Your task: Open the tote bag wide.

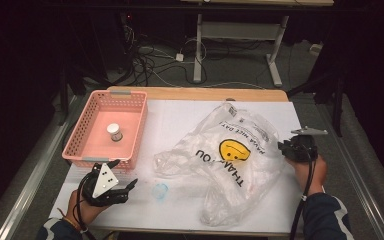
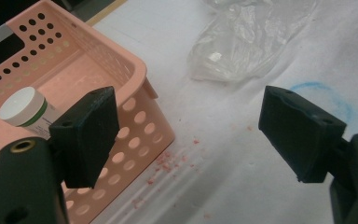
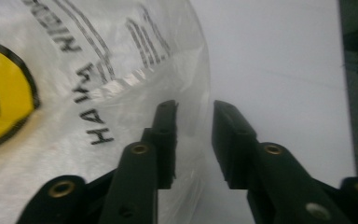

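A clear plastic bag (image 1: pixel 230 155) with a yellow smiley face and black lettering lies crumpled across the white table cover (image 1: pixel 180 120). My right gripper (image 1: pixel 283 146) sits at the bag's right edge, jaws pointing left. In the right gripper view the right gripper (image 3: pixel 195 112) has its jaws slightly apart, with the bag (image 3: pixel 74 93) edge running into the gap and no pad pressing on it. My left gripper (image 1: pixel 124 173) rests near the front left, wide open and empty. In the left gripper view the left gripper (image 2: pixel 186 135) faces the basket corner.
A pink perforated basket (image 1: pixel 80 130) stands at the back left with a small white-lidded jar (image 1: pixel 114 132) inside; the basket (image 2: pixel 135 65) and jar (image 2: pixel 23 106) are close ahead of the left jaws. A blue drawn circle (image 1: pixel 160 191) marks the cover. Red crumbs (image 2: pixel 172 158) lie beside the basket.
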Demonstrator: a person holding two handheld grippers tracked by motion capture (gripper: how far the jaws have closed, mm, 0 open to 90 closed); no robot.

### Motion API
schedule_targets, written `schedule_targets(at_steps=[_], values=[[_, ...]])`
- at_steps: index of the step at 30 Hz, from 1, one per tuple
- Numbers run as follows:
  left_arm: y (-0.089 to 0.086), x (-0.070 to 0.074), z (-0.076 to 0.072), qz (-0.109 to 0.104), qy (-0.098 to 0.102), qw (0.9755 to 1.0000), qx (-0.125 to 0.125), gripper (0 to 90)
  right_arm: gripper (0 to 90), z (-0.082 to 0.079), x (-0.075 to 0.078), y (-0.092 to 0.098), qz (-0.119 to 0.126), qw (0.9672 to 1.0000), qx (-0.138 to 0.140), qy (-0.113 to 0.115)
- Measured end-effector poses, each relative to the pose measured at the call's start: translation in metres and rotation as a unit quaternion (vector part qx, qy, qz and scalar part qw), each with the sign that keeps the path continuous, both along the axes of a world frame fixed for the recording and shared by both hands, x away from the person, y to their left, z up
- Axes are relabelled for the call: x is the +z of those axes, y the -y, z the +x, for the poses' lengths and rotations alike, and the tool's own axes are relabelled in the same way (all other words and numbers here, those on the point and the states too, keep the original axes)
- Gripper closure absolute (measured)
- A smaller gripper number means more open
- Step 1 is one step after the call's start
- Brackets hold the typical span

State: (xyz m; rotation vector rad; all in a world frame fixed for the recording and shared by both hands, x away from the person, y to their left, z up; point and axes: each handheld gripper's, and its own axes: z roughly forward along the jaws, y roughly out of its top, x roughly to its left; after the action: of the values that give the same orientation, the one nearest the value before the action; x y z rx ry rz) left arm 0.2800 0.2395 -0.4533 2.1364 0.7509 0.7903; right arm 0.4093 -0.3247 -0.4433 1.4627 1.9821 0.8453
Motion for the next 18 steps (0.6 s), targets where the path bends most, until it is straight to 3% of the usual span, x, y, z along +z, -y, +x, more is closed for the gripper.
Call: schedule_targets(at_steps=[2, 5, 7, 8, 9, 12, 16, 18], values=[[0.0, 0.0, 0.0, 0.0, 0.0, 1.0, -0.001, 19.8, 63.9, -0.011, 0.011, -0.001, 0.006, 0.9996, 0.004, 0.028], [0.001, 0.0, 0.0, 0.001, -0.001, 1.0, -0.002, 19.7, 58.1, -0.029, 0.028, -0.013, 0.015, 0.9968, 0.039, 0.068], [0.002, 0.0, 0.0, 0.002, -0.001, 1.0, -0.004, 19.8, 54.1, -0.04, 0.036, -0.027, 0.018, 0.9933, 0.078, 0.083], [0.002, 0.0, 0.0, 0.002, -0.002, 1.0, -0.004, 19.8, 54.1, -0.04, 0.036, -0.027, 0.018, 0.9933, 0.078, 0.083], [0.002, -0.001, 0.0, 0.002, -0.002, 1.0, -0.004, 19.7, 47.1, -0.051, 0.042, -0.046, 0.017, 0.9889, 0.112, 0.096], [0.002, -0.001, 0.0, 0.0, -0.002, 1.0, -0.005, 19.8, 42.0, -0.067, 0.048, -0.078, 0.016, 0.9786, 0.179, 0.101], [0.002, -0.001, 0.0, 0.0, -0.001, 1.0, -0.006, 19.8, 34.6, -0.082, 0.045, -0.126, 0.006, 0.9561, 0.277, 0.094], [0.003, -0.001, 0.0, 0.003, -0.001, 1.0, -0.007, 19.7, 33.4, -0.089, 0.039, -0.149, -0.006, 0.9457, 0.312, 0.092]])
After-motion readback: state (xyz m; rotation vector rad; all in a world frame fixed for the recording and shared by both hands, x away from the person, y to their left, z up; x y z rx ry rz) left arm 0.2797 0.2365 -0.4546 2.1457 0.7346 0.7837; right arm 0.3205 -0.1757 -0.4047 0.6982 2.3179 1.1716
